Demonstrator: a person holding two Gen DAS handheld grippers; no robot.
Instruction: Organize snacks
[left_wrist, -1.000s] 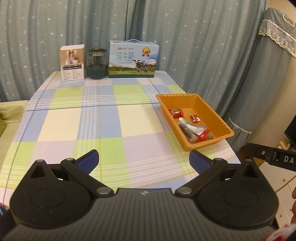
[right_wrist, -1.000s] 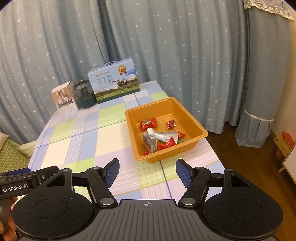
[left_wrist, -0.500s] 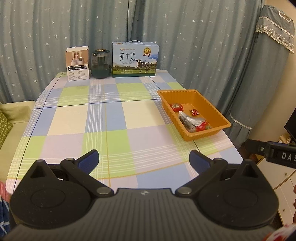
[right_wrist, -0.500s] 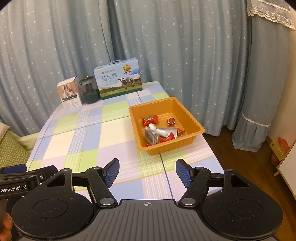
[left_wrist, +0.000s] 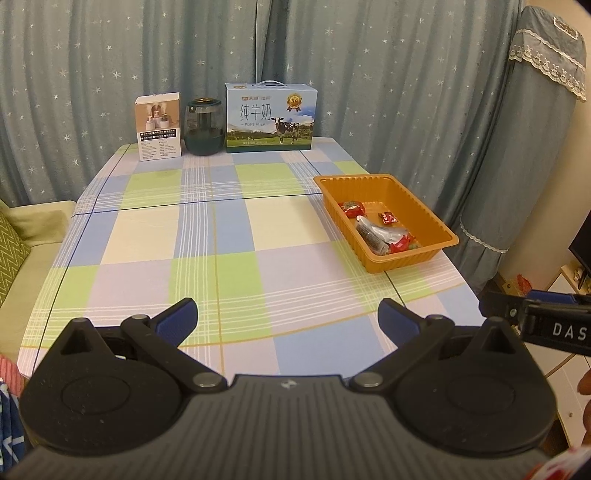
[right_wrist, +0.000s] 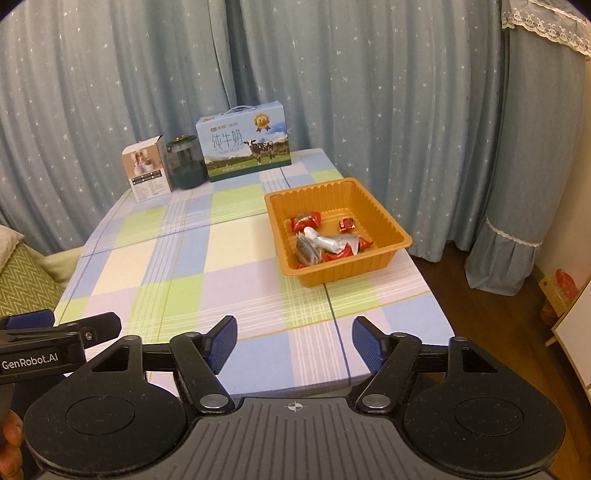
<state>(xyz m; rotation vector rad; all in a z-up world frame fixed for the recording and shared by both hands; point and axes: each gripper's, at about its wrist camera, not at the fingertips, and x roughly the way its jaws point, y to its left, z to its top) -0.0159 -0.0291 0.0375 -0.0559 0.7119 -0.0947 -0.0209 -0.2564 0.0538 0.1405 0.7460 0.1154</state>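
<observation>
An orange tray (left_wrist: 436, 221) (right_wrist: 391, 229) stands at the right side of the checked table (left_wrist: 229, 236) (right_wrist: 177, 258). In it lie several snacks: red wrapped candies (left_wrist: 352, 208) (right_wrist: 306, 220) and a silver packet (left_wrist: 384, 233) (right_wrist: 332, 242). My left gripper (left_wrist: 287, 318) is open and empty above the table's near edge, well short of the tray. My right gripper (right_wrist: 294, 339) hangs at the near edge too, its jaws opening, nothing between them. Each gripper's side shows in the other's view.
At the table's far end stand a small white box (left_wrist: 159, 127), a dark glass jar (left_wrist: 204, 127) and a blue milk carton (left_wrist: 271, 117). Starred blue curtains (left_wrist: 369, 74) close off the back. A green sofa cushion (left_wrist: 11, 240) lies left, wooden floor (right_wrist: 480, 314) right.
Both grippers have drawn back from the table, so more of the cloth and its near edge shows. The right gripper's jaws stand wider apart than before.
</observation>
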